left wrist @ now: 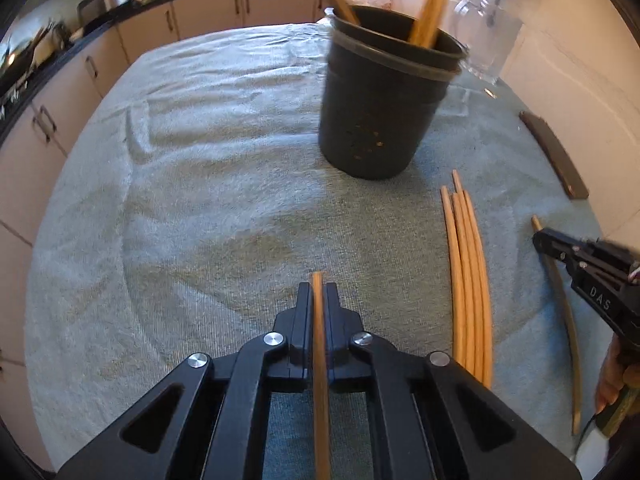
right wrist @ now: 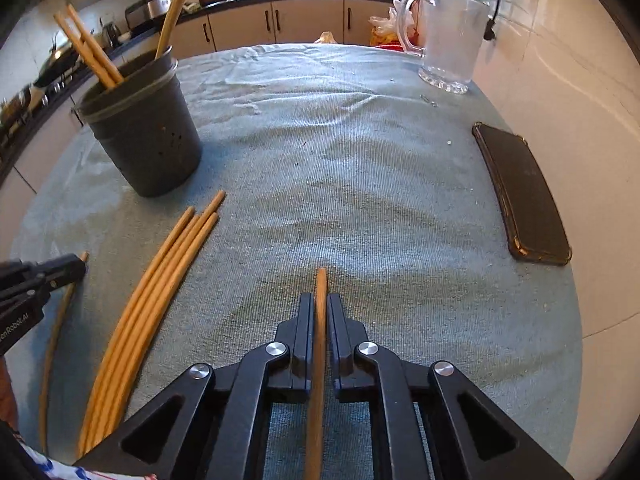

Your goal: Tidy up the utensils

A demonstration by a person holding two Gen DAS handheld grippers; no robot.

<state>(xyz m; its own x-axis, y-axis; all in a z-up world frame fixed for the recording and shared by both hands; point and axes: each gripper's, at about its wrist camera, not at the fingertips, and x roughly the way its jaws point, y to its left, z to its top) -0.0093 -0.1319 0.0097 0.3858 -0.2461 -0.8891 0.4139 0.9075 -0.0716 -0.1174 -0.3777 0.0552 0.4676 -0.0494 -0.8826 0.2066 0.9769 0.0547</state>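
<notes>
Wooden and slender, the tan chopstick in your left gripper (left wrist: 319,292) runs straight along the fingers, its long axis pointing away from you toward the far side of the table, its tip (left wrist: 317,280) just past the black fingertips. The jaws are clamped together on it. Your right gripper (right wrist: 321,304) does the same with a second tan wooden chopstick (right wrist: 321,280), pinched tight and pointing forward along the jaws.

Beneath both lies a grey-green ribbed cloth (left wrist: 200,200), wrinkled toward the far edge of the table. Between your two grippers rests a loose bundle of four more tan wooden chopsticks (left wrist: 468,280), side by side on the cloth, tips aimed roughly at the holder. Farther on stands the dark cylindrical plastic utensil holder (left wrist: 380,120), with small holes in its wall and a few chopsticks (left wrist: 434,8) leaning upright in it.

From the left wrist view you see the right gripper at the frame's right edge, closed on its stick, with fingers of the person's hand (left wrist: 616,380) behind it. The right wrist view alone shows the flat black phone in a clear case (right wrist: 524,196) in full, near the wall, and the clear ribbed glass pitcher with a handle (right wrist: 452,36) sharply; the left view blurs it behind the holder. Beyond the table run beige cabinets (right wrist: 308,20) under a black counter.
</notes>
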